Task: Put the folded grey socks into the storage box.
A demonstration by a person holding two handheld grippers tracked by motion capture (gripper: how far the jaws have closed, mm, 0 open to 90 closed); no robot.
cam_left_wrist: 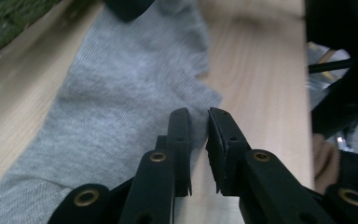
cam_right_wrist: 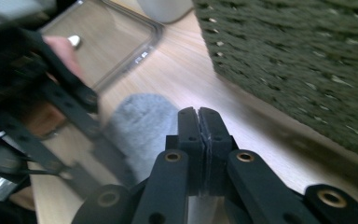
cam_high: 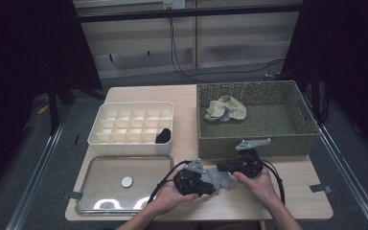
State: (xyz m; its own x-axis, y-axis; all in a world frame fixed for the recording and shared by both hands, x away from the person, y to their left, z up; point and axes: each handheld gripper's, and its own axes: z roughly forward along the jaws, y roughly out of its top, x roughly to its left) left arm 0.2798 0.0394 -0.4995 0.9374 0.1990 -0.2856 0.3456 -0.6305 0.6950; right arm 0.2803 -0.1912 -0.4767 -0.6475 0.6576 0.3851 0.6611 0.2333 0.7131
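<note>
Dark curtains close off both sides of the room, and the pale wooden table (cam_high: pixel 287 191) carries a woven basket (cam_high: pixel 268 143) at the back right, a white divided box (cam_high: pixel 100 136) at the back left and a clear tray (cam_high: pixel 91 187) in front of it. Near the front edge, between my two hands, lies the grey sock (cam_high: pixel 223 178), flat on the wood just in front of the basket.

It is a thin knit, so I judge it light, limp and not fragile; it will fold and droop wherever I lift it and will not slip much between rubber pads. A single edge pinch should carry it, best at the cuff or the toe, where the fabric bunches.

My left gripper (cam_left_wrist: pixel 198 133) hovers at the sock's ragged edge with its jaws slightly apart, nothing between them yet. My right gripper (cam_right_wrist: pixel 198 126) has its jaws pressed together; I see no cloth caught in them, and the rounded end of the sock lies just beyond their tips.

From above I get the whole layout, including a beige cloth (cam_high: pixel 226 108) in the basket and a dark item (cam_high: pixel 163 135) in one corner cell of the box. The left gripper view gives the weave and the narrow gap between my jaws. The right gripper view shows how close the sock lies to the basket wall and tray corner.
</note>
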